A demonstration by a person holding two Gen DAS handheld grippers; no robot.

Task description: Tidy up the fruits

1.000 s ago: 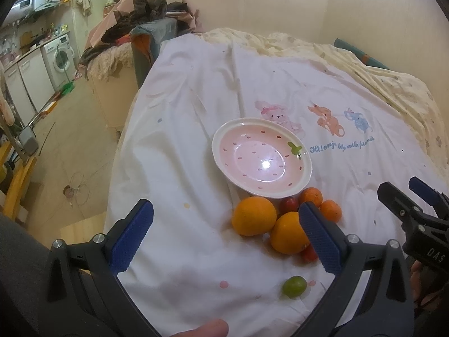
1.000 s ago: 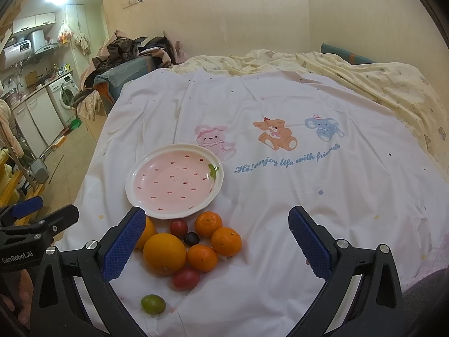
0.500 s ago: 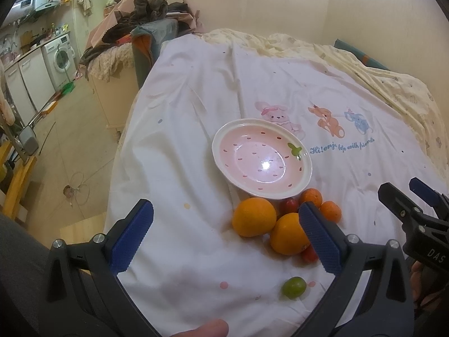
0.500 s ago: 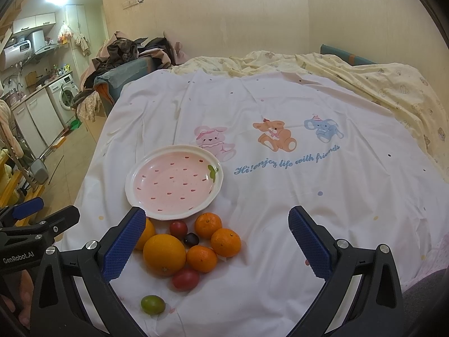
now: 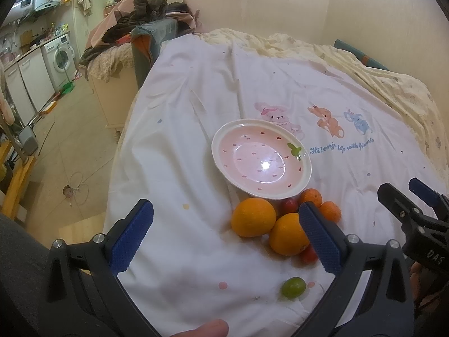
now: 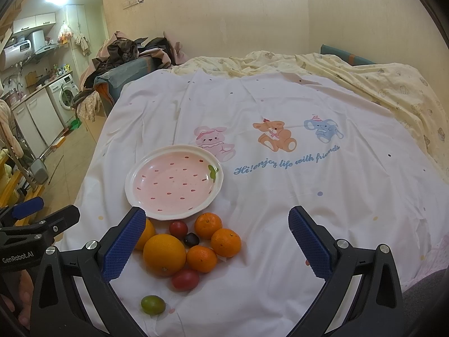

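A: Status? Biggest things first.

B: Bed (image 6: 280, 196) with a white printed sheet. On it the pink plate (image 6: 174, 181), nothing in it. No fruit sorted yet, so you're at the start by my read.

A: Where's the fruit?

B: All loose on the sheet, bunched against the plate's near edge. Two big oranges (image 6: 164, 254), one half hidden behind your right tongs' pad. Three small mandarins (image 6: 226, 242) beside them. Two red tomatoes (image 6: 185, 279), one dark grape (image 6: 191, 238), and a green grape (image 6: 153, 304) lying apart, closest to you.

A: Tongs?

B: Left tongs (image 5: 224, 236) spread wide, nothing held, hovering over the near side of the pile. Right tongs (image 6: 216, 241) also spread wide, nothing held, over the pile's right half.

A: Any text?

B: Sheet print reads "Hi!enjoy life with friends". Left unit's body says "GenRobot.AI". Right unit shows "DAS", the rest is cut off.
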